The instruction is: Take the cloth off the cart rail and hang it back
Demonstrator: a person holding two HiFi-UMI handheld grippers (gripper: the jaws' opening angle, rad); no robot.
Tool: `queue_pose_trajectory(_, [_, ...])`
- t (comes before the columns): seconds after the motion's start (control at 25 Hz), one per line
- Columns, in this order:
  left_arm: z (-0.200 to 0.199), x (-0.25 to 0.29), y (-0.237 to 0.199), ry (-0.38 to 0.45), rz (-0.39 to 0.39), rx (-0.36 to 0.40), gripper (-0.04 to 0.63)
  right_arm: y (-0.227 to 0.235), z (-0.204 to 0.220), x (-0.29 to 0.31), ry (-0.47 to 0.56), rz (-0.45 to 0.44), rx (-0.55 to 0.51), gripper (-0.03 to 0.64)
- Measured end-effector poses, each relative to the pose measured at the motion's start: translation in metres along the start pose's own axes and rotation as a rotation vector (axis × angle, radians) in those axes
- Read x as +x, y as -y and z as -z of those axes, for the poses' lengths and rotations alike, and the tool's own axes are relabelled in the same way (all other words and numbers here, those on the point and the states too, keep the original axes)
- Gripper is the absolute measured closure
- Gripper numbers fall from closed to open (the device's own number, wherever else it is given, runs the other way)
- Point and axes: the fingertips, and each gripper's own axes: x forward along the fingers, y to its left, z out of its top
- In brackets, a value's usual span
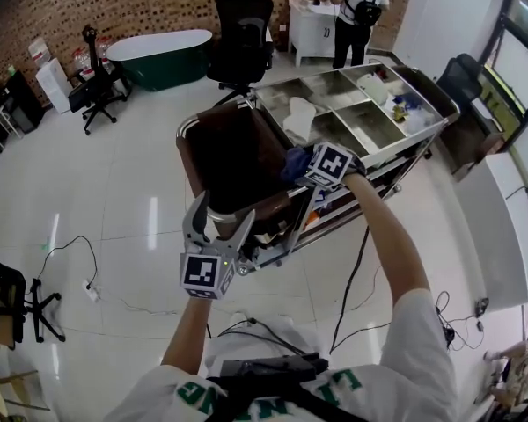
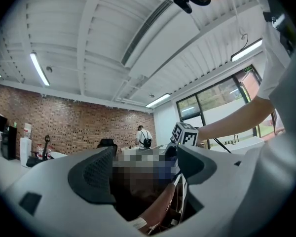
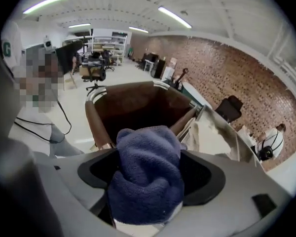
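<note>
green capital letters run across the chest of the person's white t-shirt (image 1: 396, 367), upside down in the head view: "li" and "ning" can be made out, the middle unclear. the right gripper view shows 1 green "g" on that t-shirt (image 3: 7, 48).

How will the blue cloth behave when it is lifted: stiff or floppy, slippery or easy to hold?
Probably floppy: the blue cloth is bunched into soft folds between the fingers of the right gripper. Its surface looks fluffy like a towel, so it likely holds well rather than slips. Being so limp, it should drape easily over the cart rail.
</note>
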Motion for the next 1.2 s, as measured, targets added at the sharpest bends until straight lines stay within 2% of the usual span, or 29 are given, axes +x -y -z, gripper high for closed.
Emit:
queue_pose_trajectory(0.08, [-0.001,-0.001,-0.004,0.000,-0.010,-0.002,0.204,-0.001,0.005,0.004,-0.046,-0.020,0.049,0.254])
queue_pose_trajectory(0.16, [-0.002,-0.001,-0.011,0.007,-0.015,0.004,0.204,0.001,0.004,-0.001,-0.037,-0.017,0.086,0.323])
queue_pose_trajectory(0.24, [-0.009,0.003,-0.020,0.010,-0.019,0.011,0.204,0.010,-0.002,-0.013,0.005,0.002,0.112,0.406])
queue_pose_trajectory(0.32, [-0.017,0.010,-0.031,0.005,-0.027,0.001,0.204,0.017,-0.015,-0.031,0.084,0.023,0.148,0.437])
queue_pose_trajectory(0.48, [-0.045,0.024,-0.052,0.038,-0.046,-0.014,0.204,0.031,-0.054,-0.089,0.272,0.108,0.169,0.453])
queue_pose_trajectory(0.68, [-0.090,0.039,-0.070,0.109,-0.061,0.021,0.204,0.046,-0.091,-0.173,0.507,0.252,0.182,0.456])
queue_pose_trajectory(0.88, [-0.126,0.045,-0.074,0.140,-0.064,0.041,0.204,0.042,-0.114,-0.251,0.763,0.358,0.256,0.456])
queue_pose_trajectory(1.04, [-0.150,0.051,-0.071,0.162,-0.032,0.050,0.204,0.030,-0.123,-0.296,0.901,0.434,0.271,0.456])
queue_pose_trajectory(1.2, [-0.163,0.049,-0.070,0.166,-0.046,0.046,0.204,0.019,-0.117,-0.332,1.012,0.542,0.317,0.454])
